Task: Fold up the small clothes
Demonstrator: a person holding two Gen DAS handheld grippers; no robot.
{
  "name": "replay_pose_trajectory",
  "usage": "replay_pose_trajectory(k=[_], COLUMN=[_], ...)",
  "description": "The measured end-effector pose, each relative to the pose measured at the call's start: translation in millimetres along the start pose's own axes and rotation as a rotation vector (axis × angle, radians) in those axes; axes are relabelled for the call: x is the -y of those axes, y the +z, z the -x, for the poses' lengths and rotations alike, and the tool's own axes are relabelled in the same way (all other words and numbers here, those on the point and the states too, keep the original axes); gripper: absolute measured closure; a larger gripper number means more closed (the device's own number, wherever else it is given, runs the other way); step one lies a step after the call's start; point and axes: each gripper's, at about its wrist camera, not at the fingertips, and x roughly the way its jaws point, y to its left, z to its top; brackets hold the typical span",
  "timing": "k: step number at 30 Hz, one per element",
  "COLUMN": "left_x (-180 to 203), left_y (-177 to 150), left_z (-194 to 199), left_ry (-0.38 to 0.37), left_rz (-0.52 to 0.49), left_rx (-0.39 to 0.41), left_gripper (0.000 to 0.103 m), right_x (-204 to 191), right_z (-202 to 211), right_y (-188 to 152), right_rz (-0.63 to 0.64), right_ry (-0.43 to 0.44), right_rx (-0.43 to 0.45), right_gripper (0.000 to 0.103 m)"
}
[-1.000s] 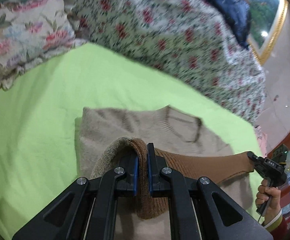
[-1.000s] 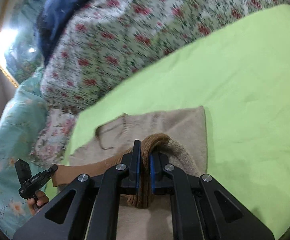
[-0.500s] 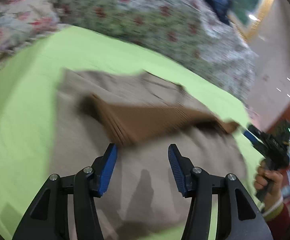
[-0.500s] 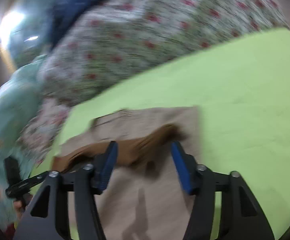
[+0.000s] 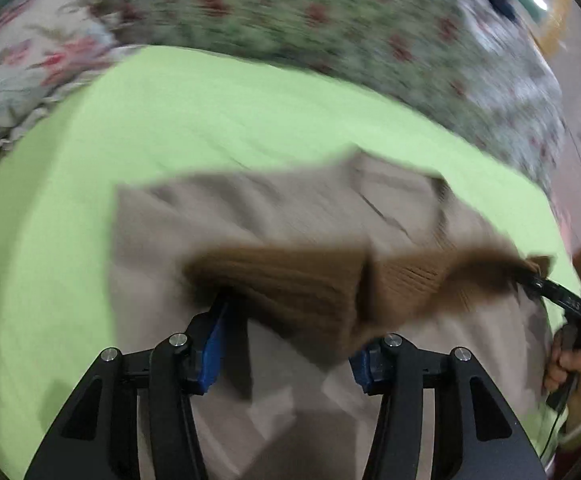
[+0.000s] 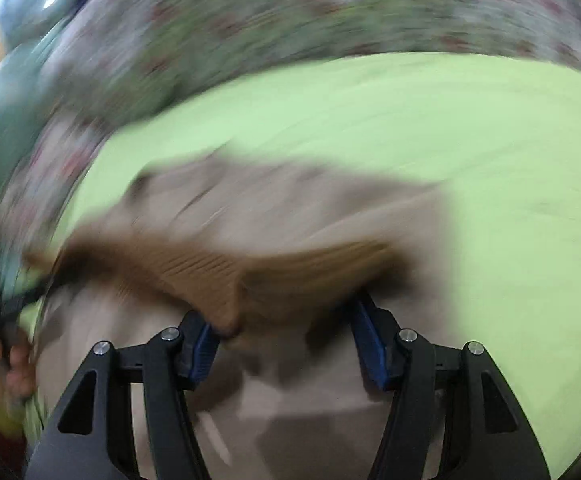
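Left wrist view: your left gripper (image 5: 286,340) has its fingers spread wide and holds nothing. A beige sweater (image 5: 250,216) lies flat on a green sheet (image 5: 210,112). Its brown ribbed hem (image 5: 322,280) has been brought up over the body, just ahead of the fingertips. At the far right, your right gripper (image 5: 530,280) touches the hem's other end; from here I cannot tell if it grips. A floral quilt (image 5: 330,20) is heaped beyond the sheet. The picture is smeared by motion.

Right wrist view: your right gripper (image 6: 286,340) is also spread wide and empty. The hem (image 6: 290,276) lies across the sweater (image 6: 270,200) in front of the fingertips. The sheet (image 6: 450,120) fills the right side. Your left hand (image 6: 6,364) shows at the left edge. This view is heavily blurred, so the fold's edge may be less tidy than it looks.

Step in hand: the bottom-to-top fold looks laid, and you are letting go.

Next move: likely pull both grippers clear without dragging the hem, then take a side edge for a crosswise fold.

Change: one second ago both grippers were clamped on the hem and lifting it. Half a second ago they had parted. Now the hem rests on the body, closer to the collar.
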Motion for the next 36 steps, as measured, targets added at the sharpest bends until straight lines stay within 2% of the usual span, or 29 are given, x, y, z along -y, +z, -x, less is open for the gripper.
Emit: replay_pose_trajectory(k=[3,5,7,12,18,23,26,28,31,36], left_x=[-27,-37,-35,-23,-3,2,-1,-5,-16,-31], left_y=[8,-2,-20,-79,-151,-188,-197,-199,-197,-173], left_z=[5,21,44,101,139,133,121,113,100,88], left_ry=[-0.028,-0.02,-0.03,-0.151,-0.234,-0.31,-0.353,-0.362,-0.37,-0.347], left_rz=[0.116,0.155,0.16,0.2,0.251,0.309,0.367,0.407,0.497,0.572], left_rx=[0.017,0.04,0.064,0.111,0.095,0.03,0.008,0.018,0.044,0.105], left_gripper=[0.052,0.048,0.048,0.043,0.038,0.036,0.032,0.024,0.023,0.023], right_x=[34,40,37,8,-21,-33,-42,-49,-57,-60], right_z=[17,33,51,86,104,108,109,111,115,116], right_y=[2,-10,-29,-75,-121,-144,-151,-155,-158,-158], right_rz=[-0.172,-0.219,-0.219,-0.147,-0.155,-0.183,-0.178,-0.167,-0.154,-0.162], right_ry=[-0.062,-0.057,-0.01,0.062,0.165,0.208,0.235,0.245,0.258,0.276], right_rx=[0.089,0.12,0.133,0.158,0.143,0.095,0.072,0.066,0.065,0.054], right_gripper=[0.041,0.041,0.041,0.035,0.032,0.031,0.031,0.031,0.031,0.031])
